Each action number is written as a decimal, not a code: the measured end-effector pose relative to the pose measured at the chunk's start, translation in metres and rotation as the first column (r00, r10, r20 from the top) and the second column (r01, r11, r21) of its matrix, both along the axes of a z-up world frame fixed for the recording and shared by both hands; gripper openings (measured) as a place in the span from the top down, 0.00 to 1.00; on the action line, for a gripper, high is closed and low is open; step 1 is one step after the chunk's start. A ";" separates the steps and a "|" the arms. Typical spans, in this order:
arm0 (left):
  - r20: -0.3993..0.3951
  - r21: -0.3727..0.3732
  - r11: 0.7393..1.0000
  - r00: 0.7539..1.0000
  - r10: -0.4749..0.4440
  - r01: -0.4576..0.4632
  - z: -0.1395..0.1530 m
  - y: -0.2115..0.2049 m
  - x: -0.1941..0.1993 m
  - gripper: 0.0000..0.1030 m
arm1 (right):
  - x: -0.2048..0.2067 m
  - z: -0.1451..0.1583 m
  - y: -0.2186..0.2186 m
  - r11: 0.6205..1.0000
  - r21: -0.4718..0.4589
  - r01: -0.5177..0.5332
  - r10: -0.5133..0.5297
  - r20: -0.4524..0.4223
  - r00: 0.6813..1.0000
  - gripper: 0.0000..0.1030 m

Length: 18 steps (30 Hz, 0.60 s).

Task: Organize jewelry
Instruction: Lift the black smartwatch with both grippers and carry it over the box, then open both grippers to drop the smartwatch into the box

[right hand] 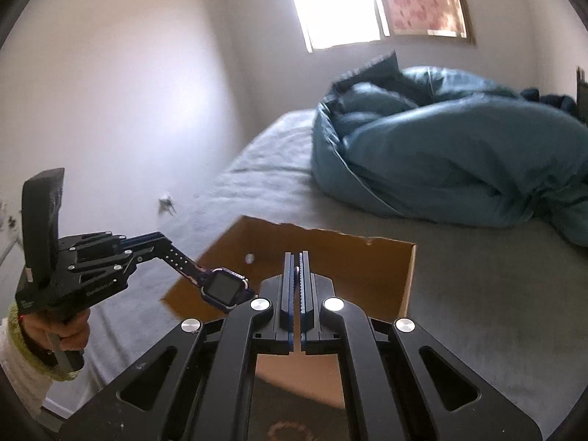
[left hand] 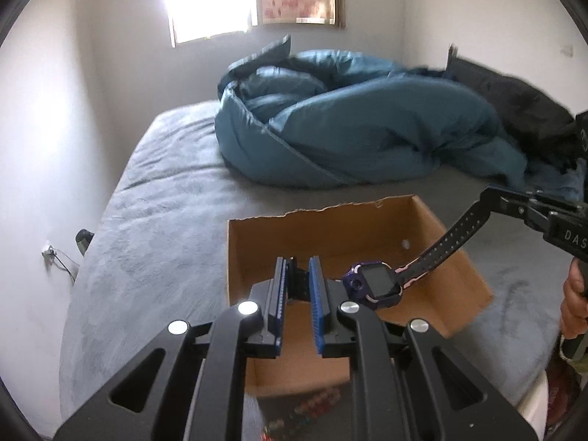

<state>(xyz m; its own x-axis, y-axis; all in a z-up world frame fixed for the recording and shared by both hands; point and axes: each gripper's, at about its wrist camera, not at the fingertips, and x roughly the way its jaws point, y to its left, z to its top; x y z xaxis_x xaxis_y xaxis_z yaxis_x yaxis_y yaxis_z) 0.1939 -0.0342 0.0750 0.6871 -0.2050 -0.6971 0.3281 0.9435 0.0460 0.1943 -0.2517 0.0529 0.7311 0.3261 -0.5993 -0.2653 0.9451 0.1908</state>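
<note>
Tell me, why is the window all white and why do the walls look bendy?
Left wrist view: sunlight overexposes the window; the fisheye lens bends the walls. Right wrist view: same glare on the window, curved walls, and the blue blanket looks slightly blurry.

Black grippers (left hand: pixel 297 283) (blue-padded), green-edged sleeve (right hand: pixel 22 334).

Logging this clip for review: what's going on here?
A person is holding a purple smartwatch up by its straps with two handheld grippers. The left claw is shut on one strap and the right claw on the other. The watch hangs between them, seemingly over an open cardboard box on the bed, not yet inside it.
</note>
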 end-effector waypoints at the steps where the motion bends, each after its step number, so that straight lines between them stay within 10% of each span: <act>1: -0.020 0.016 1.000 1.000 0.000 0.000 -0.008 -0.006 0.013 0.89 | 0.012 -0.007 0.000 1.000 -0.008 0.006 -0.006 -0.023 1.000 0.99; 18: -0.183 0.271 0.962 0.983 0.036 0.016 -0.082 -0.059 0.120 0.98 | 0.137 -0.095 -0.006 0.996 -0.073 0.046 -0.067 -0.319 0.946 1.00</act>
